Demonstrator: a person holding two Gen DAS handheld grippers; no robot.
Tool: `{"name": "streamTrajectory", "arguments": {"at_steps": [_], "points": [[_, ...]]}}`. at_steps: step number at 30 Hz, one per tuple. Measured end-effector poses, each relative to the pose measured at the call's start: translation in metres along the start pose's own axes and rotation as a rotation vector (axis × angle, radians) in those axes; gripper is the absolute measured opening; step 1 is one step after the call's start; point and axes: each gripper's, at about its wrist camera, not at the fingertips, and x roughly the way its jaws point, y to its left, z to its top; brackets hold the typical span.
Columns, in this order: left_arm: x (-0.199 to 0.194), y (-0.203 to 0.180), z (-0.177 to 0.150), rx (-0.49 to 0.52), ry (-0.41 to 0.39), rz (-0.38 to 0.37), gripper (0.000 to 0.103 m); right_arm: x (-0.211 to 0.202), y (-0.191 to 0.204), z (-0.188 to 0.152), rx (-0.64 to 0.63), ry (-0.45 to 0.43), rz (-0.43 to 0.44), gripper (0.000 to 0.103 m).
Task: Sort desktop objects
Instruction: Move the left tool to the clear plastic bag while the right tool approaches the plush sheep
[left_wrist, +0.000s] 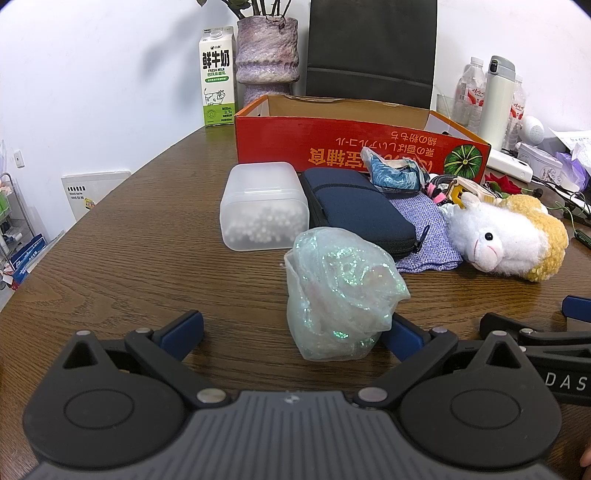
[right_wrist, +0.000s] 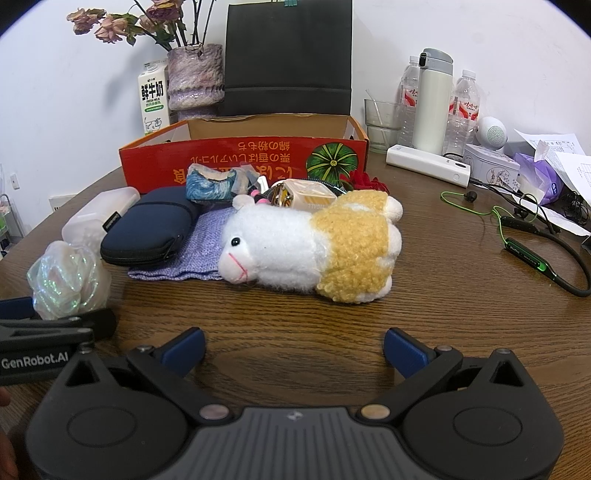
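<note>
Left gripper (left_wrist: 293, 334) fingers spread wide, iridescent film bundle (left_wrist: 341, 291) between them, unpinched. Right gripper (right_wrist: 294, 350) fingers spread over bare worktop (right_wrist: 461, 295). Beyond: plush sheep (right_wrist: 314, 247), navy pouch (left_wrist: 360, 212), frosted bead box (left_wrist: 264, 205), then red carton (left_wrist: 354, 142).

A milk carton (left_wrist: 218, 77) stands beside a purple vase (left_wrist: 266, 57) (holding wilted roses (right_wrist: 110, 24)).

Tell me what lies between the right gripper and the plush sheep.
Only bare wooden table separates the open right gripper from the plush sheep, seen in the right wrist view.
</note>
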Motion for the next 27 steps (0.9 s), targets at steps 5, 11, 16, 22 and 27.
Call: {"name": "streamTrajectory", "arguments": {"at_steps": [5, 11, 16, 22, 27], "points": [[0.0002, 0.0003, 0.0005, 0.0, 0.0, 0.0, 0.103, 0.0002, 0.0001, -0.0002, 0.0, 0.0, 0.0, 0.103], [0.0, 0.0006, 0.001, 0.0, 0.0, -0.001, 0.103, 0.0002, 0.0001, -0.0002, 0.0, 0.0, 0.0, 0.103], [0.0004, 0.0009, 0.0015, 0.001, 0.0, 0.0, 0.103, 0.0002, 0.0002, -0.0001, 0.0, 0.0, 0.0, 0.103], [0.0006, 0.0015, 0.0021, 0.0, 0.0, -0.002, 0.103, 0.0002, -0.0003, -0.0003, 0.0, 0.0, 0.001, 0.103], [0.0012, 0.0019, 0.0027, 0.0, 0.0, -0.002, 0.103, 0.0004, -0.0007, -0.0004, 0.0, -0.001, 0.002, 0.103]]}}
